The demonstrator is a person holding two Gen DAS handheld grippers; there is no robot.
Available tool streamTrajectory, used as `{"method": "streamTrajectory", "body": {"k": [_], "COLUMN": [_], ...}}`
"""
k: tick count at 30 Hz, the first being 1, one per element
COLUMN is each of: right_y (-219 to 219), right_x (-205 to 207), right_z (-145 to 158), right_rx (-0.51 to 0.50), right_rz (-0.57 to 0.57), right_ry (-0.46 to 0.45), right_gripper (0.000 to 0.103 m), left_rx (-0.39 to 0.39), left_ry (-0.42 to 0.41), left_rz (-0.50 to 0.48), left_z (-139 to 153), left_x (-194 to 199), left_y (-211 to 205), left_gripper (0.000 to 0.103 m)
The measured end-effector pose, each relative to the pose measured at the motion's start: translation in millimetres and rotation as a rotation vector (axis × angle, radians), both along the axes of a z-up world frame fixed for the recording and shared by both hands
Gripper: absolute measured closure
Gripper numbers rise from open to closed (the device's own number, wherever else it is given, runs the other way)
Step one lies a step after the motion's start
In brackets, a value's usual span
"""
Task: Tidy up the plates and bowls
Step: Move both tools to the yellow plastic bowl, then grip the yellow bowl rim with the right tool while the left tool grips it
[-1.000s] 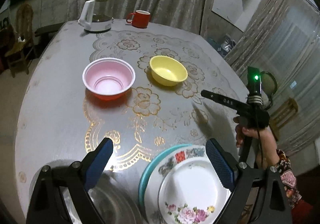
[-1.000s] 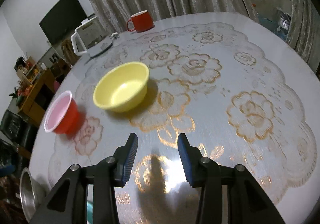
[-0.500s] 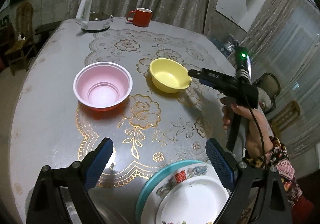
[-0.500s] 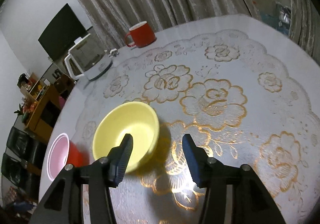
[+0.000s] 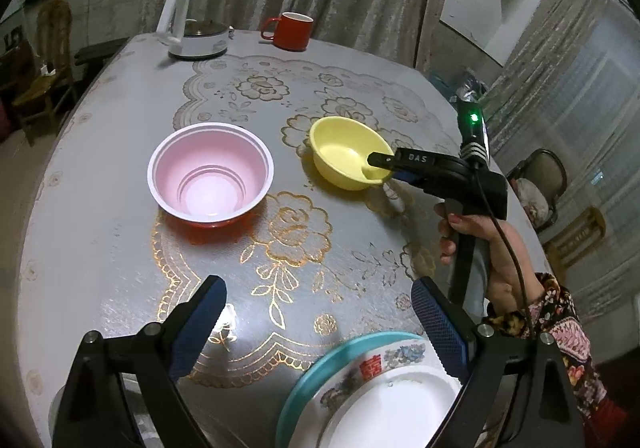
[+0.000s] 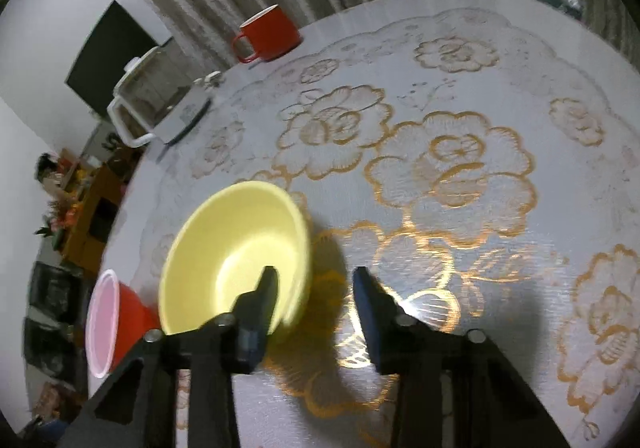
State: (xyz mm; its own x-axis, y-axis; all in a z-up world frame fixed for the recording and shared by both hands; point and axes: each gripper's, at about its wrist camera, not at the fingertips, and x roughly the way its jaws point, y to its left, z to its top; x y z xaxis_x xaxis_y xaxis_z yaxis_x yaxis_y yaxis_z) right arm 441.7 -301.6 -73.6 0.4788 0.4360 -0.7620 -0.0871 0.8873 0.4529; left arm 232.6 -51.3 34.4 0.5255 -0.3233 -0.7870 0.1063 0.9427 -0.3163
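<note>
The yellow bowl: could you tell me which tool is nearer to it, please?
Right. The right tool straddles the yellow bowl's near rim, one finger inside, its jaws closing. The left tool hangs back over the stacked plates, open.

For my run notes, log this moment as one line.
right gripper: closing astride yellow bowl rim, not yet pinched | left gripper: open, empty | pink bowl: untouched

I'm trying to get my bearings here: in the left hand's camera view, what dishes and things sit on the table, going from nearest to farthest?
Stacked plates at the near edge → pink bowl → yellow bowl → red mug and white kettle together at the far edge.
</note>
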Motion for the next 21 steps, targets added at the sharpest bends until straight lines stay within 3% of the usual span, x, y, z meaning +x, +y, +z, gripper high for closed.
{"method": "streamTrajectory", "body": {"k": [4,10,21], "right_y": [1.7,-6.6,-28.9], "right_x": [-3.3,-26.2,-91.6], "right_z": [-3.8,-1.7,7.1], "right_rx": [-0.002,0.002,0.046], "right_rz": [0.022,0.048,0.077], "right_ry": [0.035,0.062,0.088], "right_gripper": [0.090,0.091,0.091], "left_rx": [0.009,-0.012,0.030], "left_ry": [0.009,0.028,0.075], "left_rz": [0.005,0.014,-0.036], "left_z": [-1.4,-4.6,-21.4], "left_x": [5.4,17.2,45.4], "left_y": [-1.0,-7.1,-41.4], "left_gripper": [0.009,0.009,0.009]}}
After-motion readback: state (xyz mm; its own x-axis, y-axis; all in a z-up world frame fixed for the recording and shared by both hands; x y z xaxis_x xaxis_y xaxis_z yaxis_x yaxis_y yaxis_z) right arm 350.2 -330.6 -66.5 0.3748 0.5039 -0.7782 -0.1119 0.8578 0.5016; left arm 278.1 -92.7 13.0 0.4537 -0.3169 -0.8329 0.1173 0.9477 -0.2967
